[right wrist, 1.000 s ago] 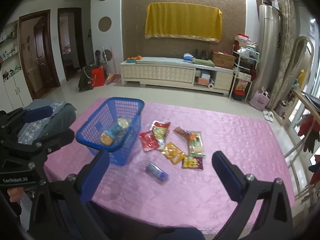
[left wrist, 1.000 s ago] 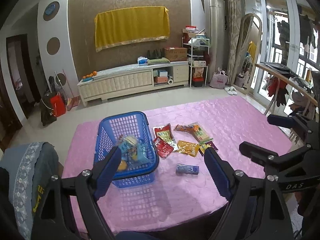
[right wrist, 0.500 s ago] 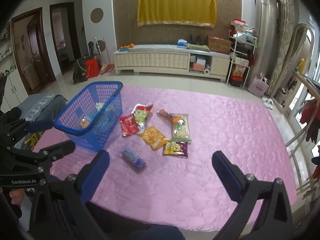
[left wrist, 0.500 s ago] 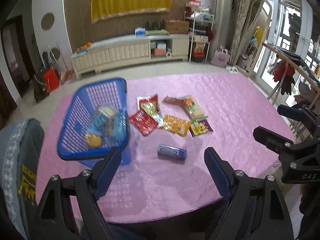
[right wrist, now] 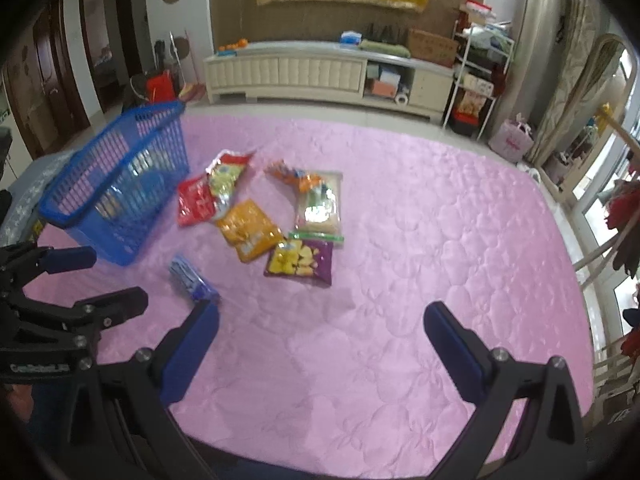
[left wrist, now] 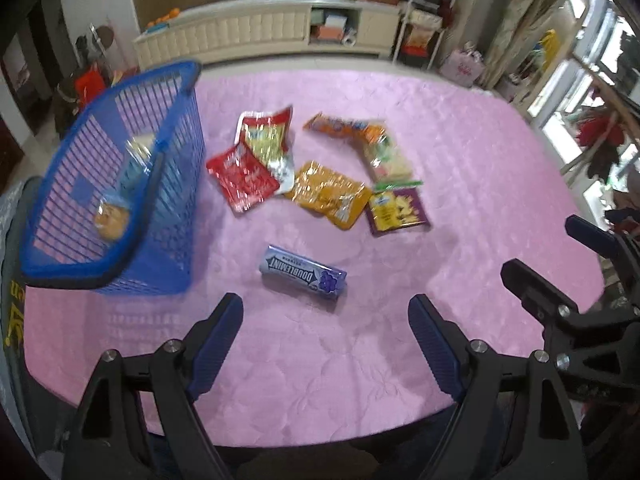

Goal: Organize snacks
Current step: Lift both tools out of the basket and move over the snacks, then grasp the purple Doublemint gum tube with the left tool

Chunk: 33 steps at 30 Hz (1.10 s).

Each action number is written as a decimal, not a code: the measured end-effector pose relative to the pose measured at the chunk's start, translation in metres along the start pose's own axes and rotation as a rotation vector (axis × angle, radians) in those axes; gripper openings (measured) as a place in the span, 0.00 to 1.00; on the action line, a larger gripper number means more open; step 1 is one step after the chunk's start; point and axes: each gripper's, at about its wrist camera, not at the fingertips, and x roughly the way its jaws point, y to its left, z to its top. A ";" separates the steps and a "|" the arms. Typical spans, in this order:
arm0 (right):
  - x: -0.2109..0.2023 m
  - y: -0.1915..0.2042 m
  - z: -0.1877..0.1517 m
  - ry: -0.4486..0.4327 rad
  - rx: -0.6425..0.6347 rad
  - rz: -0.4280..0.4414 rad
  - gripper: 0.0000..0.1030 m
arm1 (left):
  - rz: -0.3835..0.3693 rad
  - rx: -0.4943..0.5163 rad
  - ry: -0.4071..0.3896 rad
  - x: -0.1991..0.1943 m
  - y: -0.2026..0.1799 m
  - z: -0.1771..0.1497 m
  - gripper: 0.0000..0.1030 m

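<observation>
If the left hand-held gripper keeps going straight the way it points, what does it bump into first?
Probably the pack of gum. It lies on the pink tablecloth just ahead of the open left hand-held gripper, roughly between its two fingers. Depth is hard to judge, so it might reach bare cloth first.

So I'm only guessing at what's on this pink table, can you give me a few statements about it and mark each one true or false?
1. The blue basket already holds some snacks. True.
2. The gum pack lies inside the basket. False: it lies on the pink tablecloth, outside it.
3. The left gripper grips a packet. False: its jaws are open, with nothing between them.
4. The red packet lies near the basket. True.
5. The right gripper is open. True.
</observation>
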 end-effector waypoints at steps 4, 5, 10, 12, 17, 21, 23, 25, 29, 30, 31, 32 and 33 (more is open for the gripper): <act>0.027 -0.005 0.003 0.030 0.001 0.004 1.00 | 0.034 -0.054 0.056 0.029 0.002 0.006 0.81; 0.033 -0.006 0.004 0.035 0.002 0.007 1.00 | 0.040 -0.065 0.070 0.035 0.002 0.008 0.81; 0.062 -0.008 0.010 0.063 0.007 0.016 1.00 | 0.062 -0.122 0.115 0.066 0.008 0.017 0.81; 0.073 -0.008 0.013 0.069 0.011 0.021 1.00 | 0.065 -0.167 0.128 0.076 0.015 0.020 0.81; 0.095 -0.004 0.018 0.092 0.003 0.034 1.00 | 0.097 -0.252 0.159 0.096 0.031 0.020 0.81; 0.105 -0.002 0.017 0.107 0.005 0.048 1.00 | 0.119 -0.260 0.195 0.111 0.036 0.015 0.81; 0.107 -0.002 0.015 0.115 0.008 0.055 1.00 | 0.113 -0.271 0.203 0.115 0.037 0.014 0.80; 0.107 -0.002 0.011 0.123 0.011 0.059 1.00 | 0.117 -0.252 0.197 0.114 0.035 0.011 0.78; 0.103 -0.007 0.002 0.137 0.037 0.066 1.00 | 0.109 -0.197 0.188 0.111 0.029 0.005 0.58; 0.102 -0.009 -0.001 0.140 0.047 0.071 1.00 | 0.106 -0.187 0.186 0.111 0.026 0.005 0.46; 0.101 -0.011 -0.003 0.141 0.056 0.078 1.00 | 0.108 -0.163 0.189 0.110 0.025 0.004 0.42; 0.098 -0.012 -0.004 0.144 0.063 0.084 1.00 | 0.104 -0.148 0.188 0.110 0.023 0.003 0.35; 0.097 -0.012 -0.005 0.145 0.067 0.092 1.00 | 0.096 -0.138 0.186 0.109 0.024 0.002 0.31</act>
